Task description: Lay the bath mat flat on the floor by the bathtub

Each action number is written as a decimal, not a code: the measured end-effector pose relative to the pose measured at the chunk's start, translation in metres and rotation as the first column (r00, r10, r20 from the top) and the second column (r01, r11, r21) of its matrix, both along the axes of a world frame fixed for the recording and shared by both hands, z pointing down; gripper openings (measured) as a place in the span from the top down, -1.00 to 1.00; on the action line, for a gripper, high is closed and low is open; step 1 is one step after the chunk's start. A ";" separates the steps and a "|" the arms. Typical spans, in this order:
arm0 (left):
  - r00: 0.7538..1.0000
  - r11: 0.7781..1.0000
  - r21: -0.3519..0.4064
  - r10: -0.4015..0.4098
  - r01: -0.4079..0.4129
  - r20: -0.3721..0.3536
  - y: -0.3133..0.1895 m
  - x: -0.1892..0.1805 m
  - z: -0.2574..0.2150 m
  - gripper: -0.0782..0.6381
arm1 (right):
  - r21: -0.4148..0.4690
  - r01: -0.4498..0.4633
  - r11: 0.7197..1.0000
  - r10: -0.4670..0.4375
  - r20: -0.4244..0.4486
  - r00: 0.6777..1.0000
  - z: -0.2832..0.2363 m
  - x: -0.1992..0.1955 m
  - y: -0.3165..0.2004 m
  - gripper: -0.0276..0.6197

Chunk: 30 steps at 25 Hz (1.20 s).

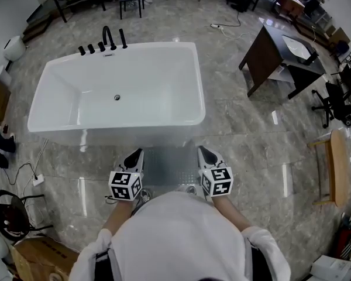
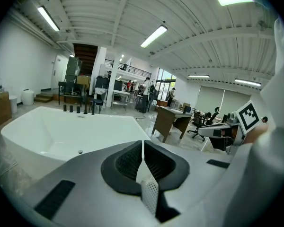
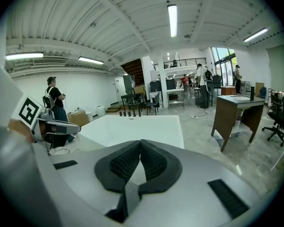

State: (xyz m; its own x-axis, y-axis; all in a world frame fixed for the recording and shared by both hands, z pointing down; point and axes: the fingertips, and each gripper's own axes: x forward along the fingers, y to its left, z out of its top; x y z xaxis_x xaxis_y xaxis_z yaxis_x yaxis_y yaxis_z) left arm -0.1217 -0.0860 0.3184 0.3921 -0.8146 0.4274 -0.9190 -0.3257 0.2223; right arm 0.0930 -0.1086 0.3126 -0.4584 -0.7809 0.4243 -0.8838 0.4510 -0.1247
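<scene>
A grey bath mat [image 1: 169,166] hangs stretched between my two grippers, just in front of the white bathtub [image 1: 58,92]. Its lower part is hidden behind my body. The left gripper [image 1: 134,156] is shut on the mat's left top edge, and a perforated strip of mat [image 2: 149,194] shows pinched between its closed jaws [image 2: 143,144]. On the other side, the right gripper [image 1: 206,153] is shut on the right top edge. A grey strip of mat [image 3: 128,196] sticks out below its closed jaws [image 3: 140,144]. Both grippers are level with each other, near the tub's front wall.
Black faucet fittings [image 1: 108,38] stand at the tub's far rim. A dark wooden vanity with a sink [image 1: 279,56] is at the right back, and a wooden stool [image 1: 334,167] at the right. Cables [image 1: 29,173] and a cardboard box [image 1: 41,256] lie at the left.
</scene>
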 end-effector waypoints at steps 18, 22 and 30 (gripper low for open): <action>0.999 1.000 0.001 -0.022 0.022 -0.025 0.009 0.003 0.001 0.67 | -0.018 -0.026 1.000 0.026 0.012 1.000 0.010 0.000 0.018 0.82; 0.999 1.000 0.001 -0.028 0.028 -0.042 0.008 0.004 0.000 0.67 | -0.023 -0.033 0.999 0.033 0.008 0.999 0.012 0.001 0.018 0.82; 0.997 1.000 -0.013 -0.029 0.029 -0.076 0.014 0.010 0.004 0.67 | -0.029 -0.026 0.999 0.026 0.008 1.000 0.017 -0.003 0.023 0.82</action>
State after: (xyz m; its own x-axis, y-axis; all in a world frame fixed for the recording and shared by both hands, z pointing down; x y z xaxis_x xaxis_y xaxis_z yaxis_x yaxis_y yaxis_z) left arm -0.1114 -0.0722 0.3221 0.4000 -0.8213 0.4067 -0.9083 -0.2962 0.2953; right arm 0.0903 -0.0859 0.3297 -0.4416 -0.7802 0.4430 -0.8940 0.4241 -0.1443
